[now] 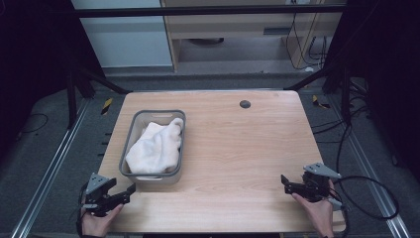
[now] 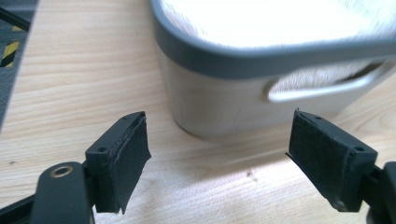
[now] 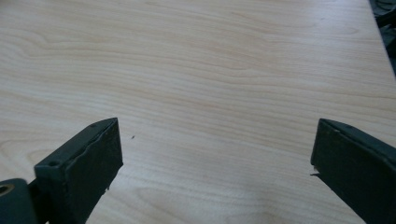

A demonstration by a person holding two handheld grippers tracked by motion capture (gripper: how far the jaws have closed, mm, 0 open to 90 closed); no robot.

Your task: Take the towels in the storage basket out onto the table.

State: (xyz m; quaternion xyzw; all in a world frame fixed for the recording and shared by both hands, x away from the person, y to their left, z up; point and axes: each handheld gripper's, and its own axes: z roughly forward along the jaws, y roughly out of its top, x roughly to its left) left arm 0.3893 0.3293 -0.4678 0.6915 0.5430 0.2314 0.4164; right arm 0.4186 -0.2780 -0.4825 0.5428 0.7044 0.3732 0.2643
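My left tool [image 1: 130, 190] sits at the near-left corner of the tabletop [image 1: 237, 148], jaws apart, nothing between them. It points at the near end of the basket [image 1: 130, 130], just beside it but not touching. In the left gripper view the basket wall [image 2: 224, 98] and its handle slot [image 2: 322, 88] sit right ahead of the open pads [image 2: 126, 158], so I read this as lined up for a reach toward the basket or what's in it.

The towel [image 1: 157, 146] lies bunched inside the basket, white, filling most of it and rising about to the rim, with one end mounded toward the far right corner. Some of it shows through the handle slot in the left gripper view. It is loose and soft, so it should crumple under a pinch rather than lift flat.

My right tool [image 1: 286, 183] is at the near-right of the tabletop, well apart from the basket, jaws also wide and empty. The right gripper view has bare wood [image 3: 210, 93] between the pads [image 3: 88, 158]. My guess is that it's parked low and out of the way, leaving room on the open tabletop beside the basket for the towel to land.

Both hands rest low at the near edge. The work looks barely begun: towel not yet touched. A dark round cap [image 1: 244, 104] sits near the far edge, clear of everything.
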